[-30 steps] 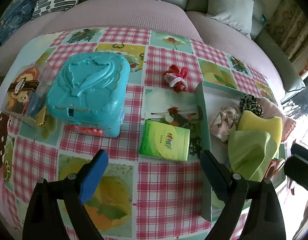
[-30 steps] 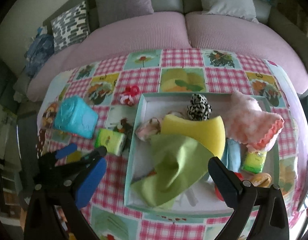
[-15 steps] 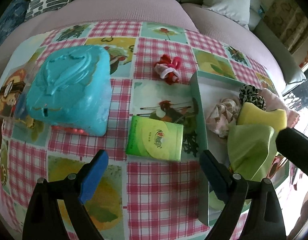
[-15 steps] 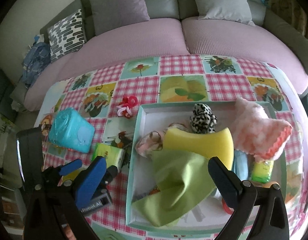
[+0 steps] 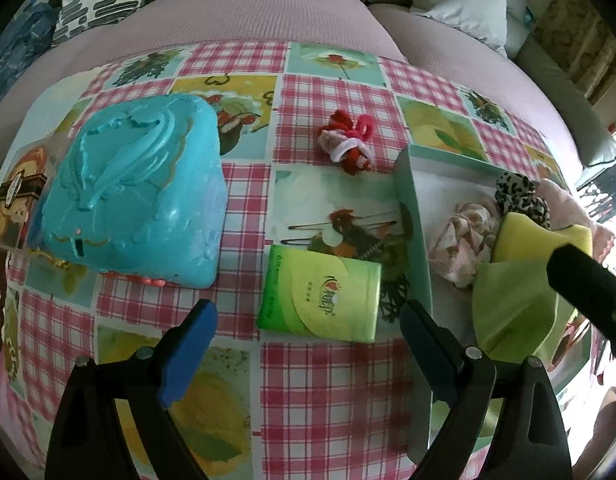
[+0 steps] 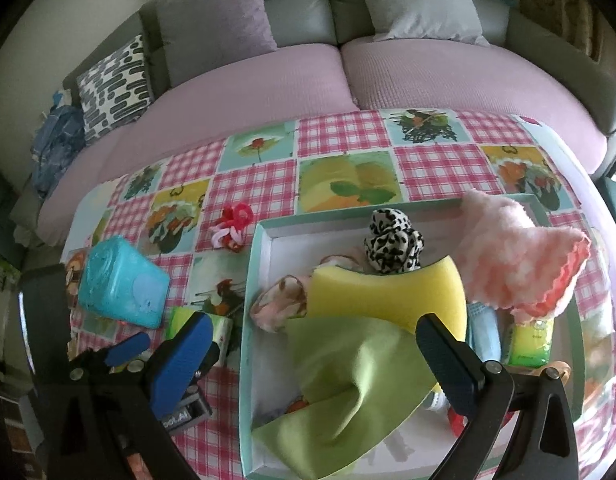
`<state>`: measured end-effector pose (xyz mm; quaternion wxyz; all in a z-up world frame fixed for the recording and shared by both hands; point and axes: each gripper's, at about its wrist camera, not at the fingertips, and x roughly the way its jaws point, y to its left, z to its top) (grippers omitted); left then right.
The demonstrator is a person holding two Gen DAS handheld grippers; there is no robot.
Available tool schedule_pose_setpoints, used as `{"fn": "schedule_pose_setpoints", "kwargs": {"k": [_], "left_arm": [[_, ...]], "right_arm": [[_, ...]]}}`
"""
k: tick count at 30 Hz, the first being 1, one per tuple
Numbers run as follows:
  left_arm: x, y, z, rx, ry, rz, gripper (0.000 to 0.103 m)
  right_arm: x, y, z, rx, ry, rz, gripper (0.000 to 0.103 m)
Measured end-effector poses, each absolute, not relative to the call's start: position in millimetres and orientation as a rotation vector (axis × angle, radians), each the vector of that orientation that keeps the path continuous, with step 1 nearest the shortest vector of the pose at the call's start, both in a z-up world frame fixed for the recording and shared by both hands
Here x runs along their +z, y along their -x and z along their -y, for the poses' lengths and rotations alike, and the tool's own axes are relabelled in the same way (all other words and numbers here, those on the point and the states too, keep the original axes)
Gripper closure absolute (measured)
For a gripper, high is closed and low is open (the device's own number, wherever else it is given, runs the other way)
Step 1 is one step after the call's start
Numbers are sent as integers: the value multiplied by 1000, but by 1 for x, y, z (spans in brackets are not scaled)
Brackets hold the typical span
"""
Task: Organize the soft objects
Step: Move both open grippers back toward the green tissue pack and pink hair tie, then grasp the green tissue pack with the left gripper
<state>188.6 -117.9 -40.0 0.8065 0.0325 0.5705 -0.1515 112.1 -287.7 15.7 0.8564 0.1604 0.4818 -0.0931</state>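
The left claw (image 5: 308, 324) hung wide open and empty, the green tissue pack (image 5: 319, 294) lying flat on the desk (image 5: 331, 392) just at its 12 o'clock. The right claw (image 6: 311, 344), equally spread and empty, hovered over the green cloth (image 6: 347, 376) in the tray (image 6: 246, 360).

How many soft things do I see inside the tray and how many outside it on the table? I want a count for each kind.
Scrunchies: 3 (leopard, floral, red-pink outside the tray)
Tissue packs: 2 (one outside, one inside)
Sponge: 1
Green cloth: 1
Pink fluffy cloth: 1
Total: 8
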Motion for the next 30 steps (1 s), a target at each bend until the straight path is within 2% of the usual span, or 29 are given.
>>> {"fn": "schedule_pose_setpoints", "kwargs": {"k": [30], "left_arm": [[-56,-201,132,-306,-85,-1217,10]], "right_arm": [[11,-105,293,-168,-400,-1020,0]]}}
